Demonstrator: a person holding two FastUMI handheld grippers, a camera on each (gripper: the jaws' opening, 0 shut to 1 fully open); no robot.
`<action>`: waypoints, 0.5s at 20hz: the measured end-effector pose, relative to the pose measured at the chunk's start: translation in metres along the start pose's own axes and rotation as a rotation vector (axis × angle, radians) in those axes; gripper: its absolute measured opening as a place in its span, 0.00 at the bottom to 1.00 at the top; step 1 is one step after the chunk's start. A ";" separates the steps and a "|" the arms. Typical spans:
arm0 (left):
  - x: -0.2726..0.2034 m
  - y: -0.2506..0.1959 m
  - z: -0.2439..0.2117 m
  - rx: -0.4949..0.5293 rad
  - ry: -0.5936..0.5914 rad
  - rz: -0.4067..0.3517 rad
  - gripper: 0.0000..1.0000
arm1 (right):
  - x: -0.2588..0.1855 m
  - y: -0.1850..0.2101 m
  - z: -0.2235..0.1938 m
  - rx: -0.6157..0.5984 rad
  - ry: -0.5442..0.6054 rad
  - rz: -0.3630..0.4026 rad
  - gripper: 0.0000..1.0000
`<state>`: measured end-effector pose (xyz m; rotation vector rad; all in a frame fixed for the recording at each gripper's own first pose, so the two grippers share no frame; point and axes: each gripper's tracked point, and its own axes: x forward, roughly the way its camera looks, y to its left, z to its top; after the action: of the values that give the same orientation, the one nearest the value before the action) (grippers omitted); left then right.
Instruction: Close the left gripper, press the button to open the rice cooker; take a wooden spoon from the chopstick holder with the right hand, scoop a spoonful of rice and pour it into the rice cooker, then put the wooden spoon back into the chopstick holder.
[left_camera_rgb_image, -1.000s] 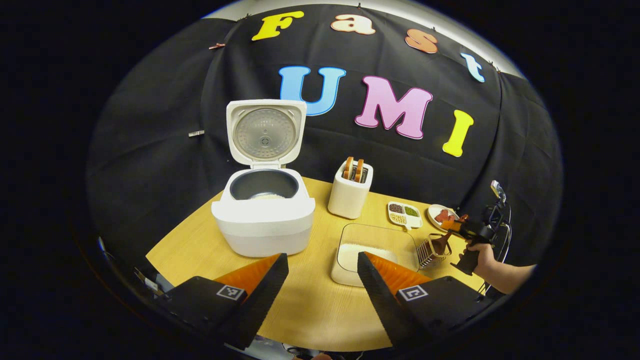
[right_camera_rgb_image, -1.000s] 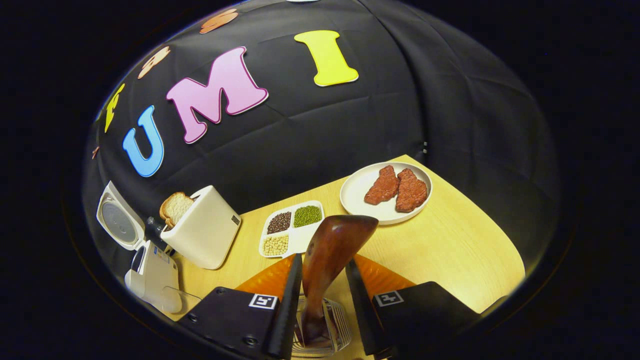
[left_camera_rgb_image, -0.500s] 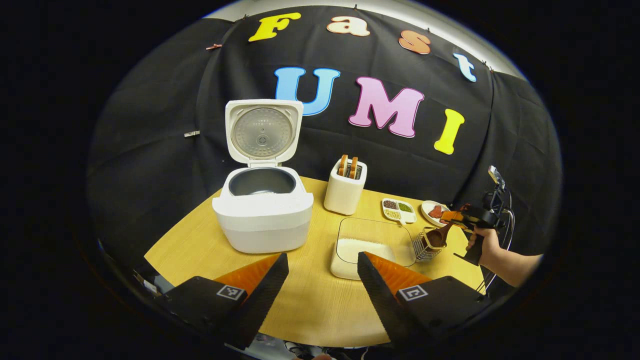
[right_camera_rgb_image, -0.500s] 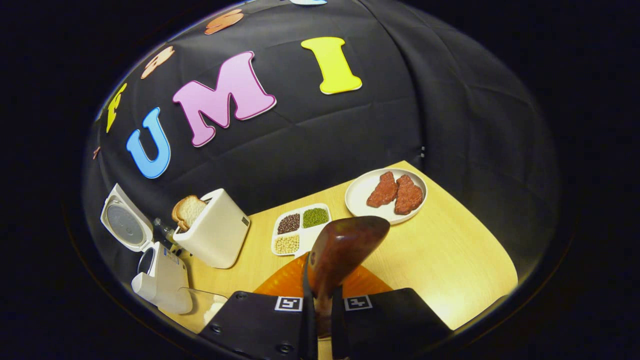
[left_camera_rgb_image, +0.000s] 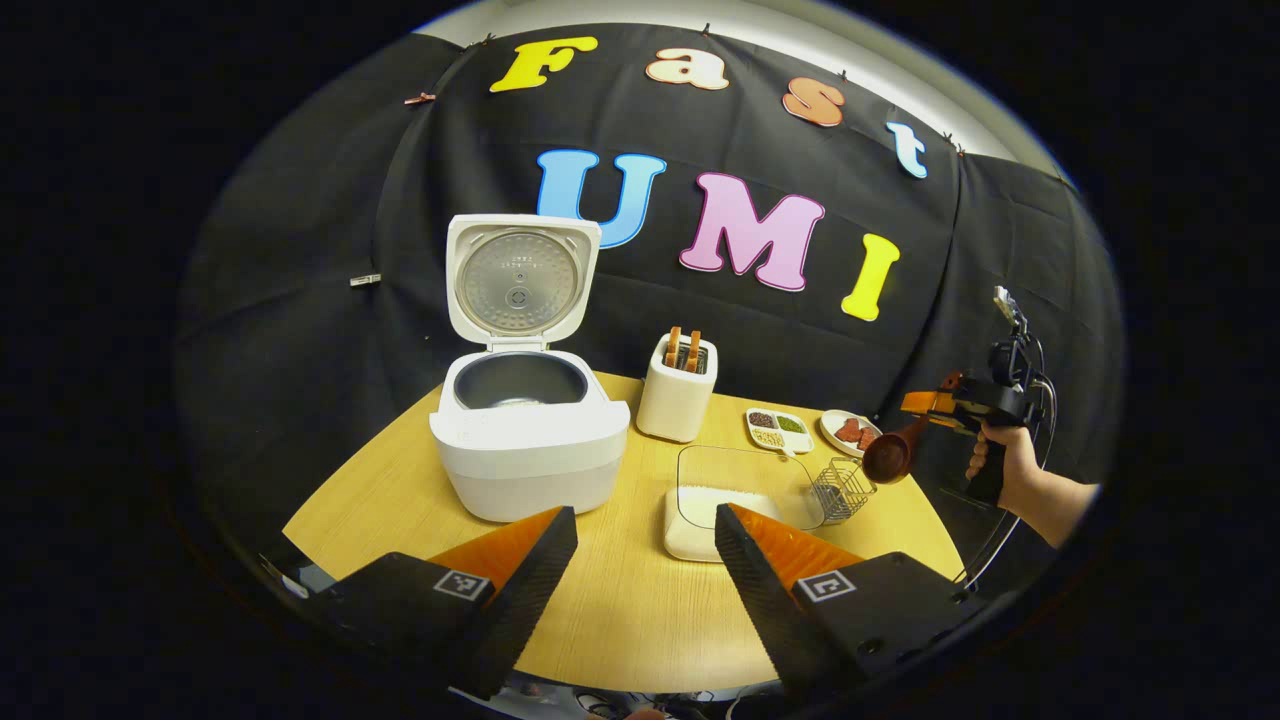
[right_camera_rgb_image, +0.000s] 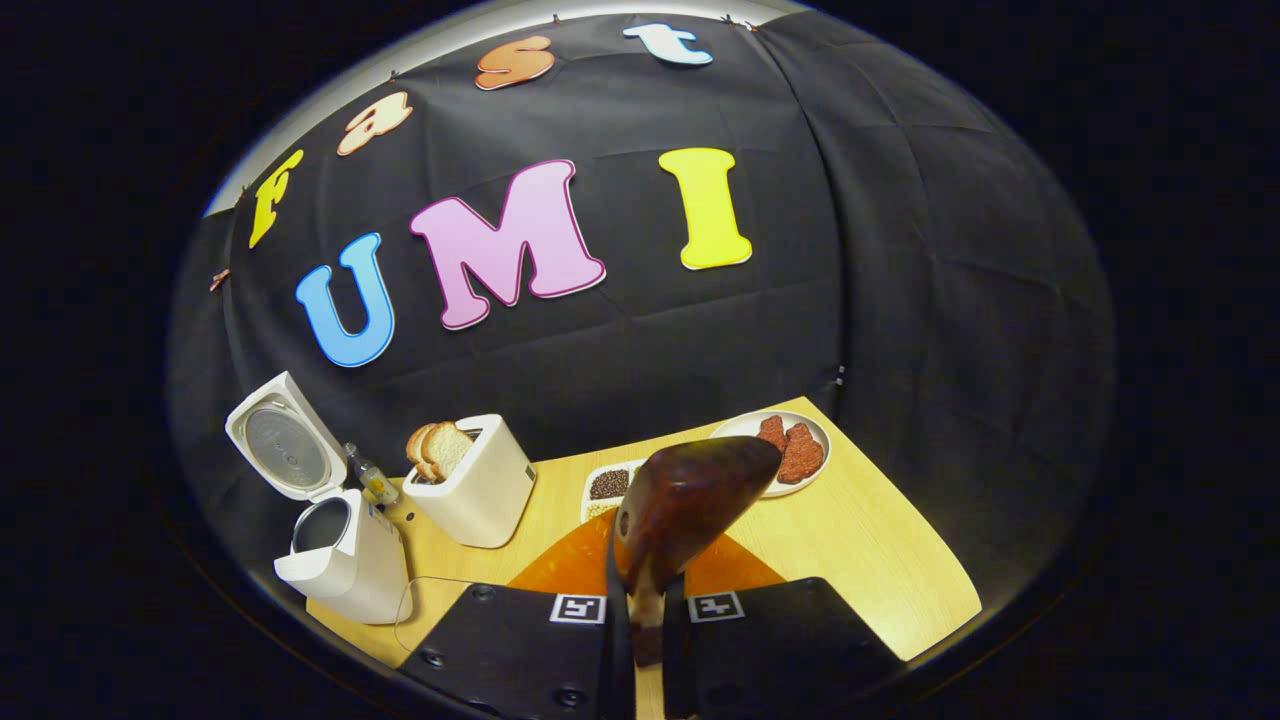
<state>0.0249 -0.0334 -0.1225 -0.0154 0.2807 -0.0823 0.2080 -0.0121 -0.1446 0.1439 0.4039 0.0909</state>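
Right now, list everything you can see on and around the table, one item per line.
rice cooker: one, white, lid up, table's left
toaster: one, white, bread in slots, beside cooker
rice tray: one, clear lid, front centre
wire holder: one, metal, right of tray
divided dish: one, white, beans
plate: one, white, red meat
table: one, light wood
wooden spoon: one, dark brown, held above holder
left gripper: fingers apart
right gripper: fingers clamping spoon handle
hand: one, holding right gripper
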 end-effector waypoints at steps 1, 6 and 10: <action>0.000 0.004 -0.001 -0.001 -0.004 -0.011 0.96 | -0.008 0.006 0.003 -0.002 -0.006 0.000 0.15; -0.004 0.031 -0.012 0.060 -0.015 -0.029 0.96 | -0.038 0.041 0.004 -0.036 -0.023 0.010 0.15; -0.008 0.054 -0.023 0.047 -0.003 -0.037 0.96 | -0.042 0.085 -0.007 -0.043 -0.024 0.060 0.10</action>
<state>0.0151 0.0209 -0.1442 0.0254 0.2751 -0.1259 0.1616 0.0674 -0.1214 0.1149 0.3731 0.1564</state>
